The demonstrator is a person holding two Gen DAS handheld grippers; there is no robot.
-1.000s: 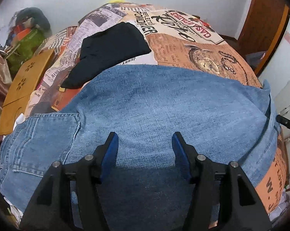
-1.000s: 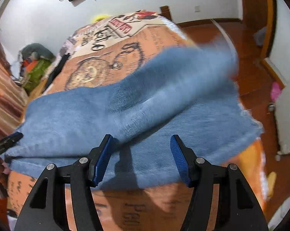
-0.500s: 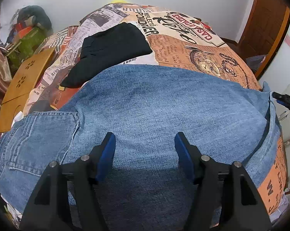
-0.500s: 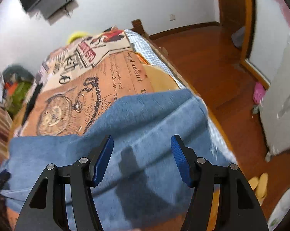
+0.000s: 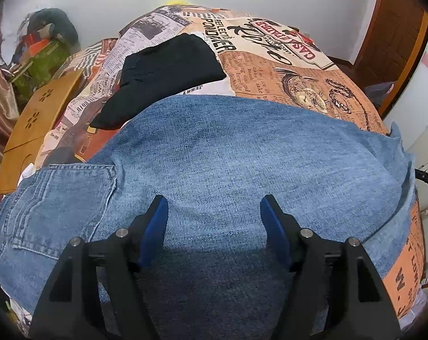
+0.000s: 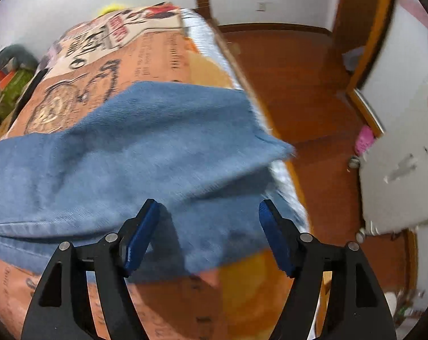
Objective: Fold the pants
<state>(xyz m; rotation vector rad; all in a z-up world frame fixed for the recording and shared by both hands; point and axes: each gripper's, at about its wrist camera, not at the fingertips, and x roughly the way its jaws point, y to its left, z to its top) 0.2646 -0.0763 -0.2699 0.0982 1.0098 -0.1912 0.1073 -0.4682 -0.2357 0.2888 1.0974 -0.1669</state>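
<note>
Left wrist view shows the jeans (image 5: 228, 170) laid lengthwise on the bed (image 5: 307, 68), cross-folds pending; left gripper (image 5: 214, 221) and right gripper (image 6: 208, 226) are both opening, with nothing between their jaws.

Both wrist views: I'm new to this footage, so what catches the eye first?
Blue jeans spread across a bed covered by an orange newspaper-print sheet, filling both views. A folded black garment lies just beyond them. Both the left gripper and the right gripper hang over the denim, jaws opening, gripping nothing.
</note>
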